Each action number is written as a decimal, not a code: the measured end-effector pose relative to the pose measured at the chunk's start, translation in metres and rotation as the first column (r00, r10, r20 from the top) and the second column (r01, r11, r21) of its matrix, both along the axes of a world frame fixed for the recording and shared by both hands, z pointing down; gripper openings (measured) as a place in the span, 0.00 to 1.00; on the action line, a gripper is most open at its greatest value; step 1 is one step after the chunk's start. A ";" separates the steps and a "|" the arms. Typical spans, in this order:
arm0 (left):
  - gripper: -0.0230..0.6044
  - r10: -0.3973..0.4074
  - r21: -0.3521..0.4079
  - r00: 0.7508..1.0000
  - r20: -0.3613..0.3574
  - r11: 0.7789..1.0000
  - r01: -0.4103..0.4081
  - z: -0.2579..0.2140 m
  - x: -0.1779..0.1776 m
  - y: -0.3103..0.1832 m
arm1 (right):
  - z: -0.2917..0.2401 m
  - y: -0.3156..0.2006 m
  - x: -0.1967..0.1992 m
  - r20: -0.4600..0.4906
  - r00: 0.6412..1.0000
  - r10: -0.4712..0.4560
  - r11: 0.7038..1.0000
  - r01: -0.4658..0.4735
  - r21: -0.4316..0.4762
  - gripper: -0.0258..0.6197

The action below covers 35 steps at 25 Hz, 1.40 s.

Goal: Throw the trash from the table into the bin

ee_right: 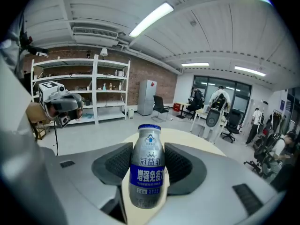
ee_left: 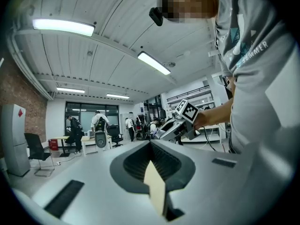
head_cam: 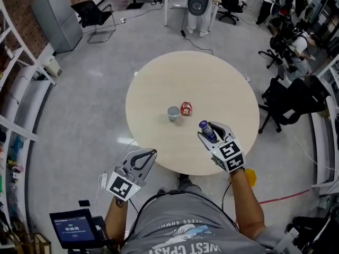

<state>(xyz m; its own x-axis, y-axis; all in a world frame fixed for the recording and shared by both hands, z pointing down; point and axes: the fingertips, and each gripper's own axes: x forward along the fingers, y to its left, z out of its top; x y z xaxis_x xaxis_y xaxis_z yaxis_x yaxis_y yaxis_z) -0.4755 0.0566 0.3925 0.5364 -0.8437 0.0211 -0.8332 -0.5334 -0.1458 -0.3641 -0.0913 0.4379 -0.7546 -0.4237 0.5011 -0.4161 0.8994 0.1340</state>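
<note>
A small silver bottle (head_cam: 205, 129) with a blue cap and blue label (ee_right: 147, 171) stands upright between the jaws of my right gripper (head_cam: 210, 130), which is shut on it above the near right part of the round beige table (head_cam: 212, 83). On the table's middle sit a grey cup (head_cam: 173, 113) and a small red carton (head_cam: 186, 108), close together. My left gripper (head_cam: 146, 158) hangs off the table's near left edge, jaws closed together with nothing between them (ee_left: 150, 145). No bin shows clearly in any view.
Black office chairs (head_cam: 288, 102) crowd the right side and another chair (head_cam: 95, 16) stands at the far left by a grey cabinet (head_cam: 55, 17). White shelves (head_cam: 18, 105) line the left wall. A tablet screen (head_cam: 73, 228) sits at the lower left. People stand at the far desks.
</note>
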 end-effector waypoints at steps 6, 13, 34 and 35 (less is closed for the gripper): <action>0.10 0.074 -0.056 0.997 0.006 0.996 -0.074 0.003 0.029 0.009 | -0.048 0.039 0.040 0.068 0.997 0.043 0.996 -0.048 0.074 0.38; 0.10 0.228 0.076 0.972 0.057 0.970 -0.232 -0.043 0.059 0.042 | -0.102 0.112 0.071 0.107 0.988 0.110 0.981 -0.125 0.147 0.38; 0.10 0.560 0.087 0.803 0.204 0.806 -0.585 -0.039 0.323 -0.008 | -0.140 0.135 0.361 0.301 0.877 0.375 0.873 -0.443 0.205 0.38; 0.10 0.569 0.096 0.810 0.145 0.806 -0.584 -0.042 0.347 -0.011 | -0.139 0.136 0.384 0.300 0.873 0.385 0.868 -0.453 0.203 0.38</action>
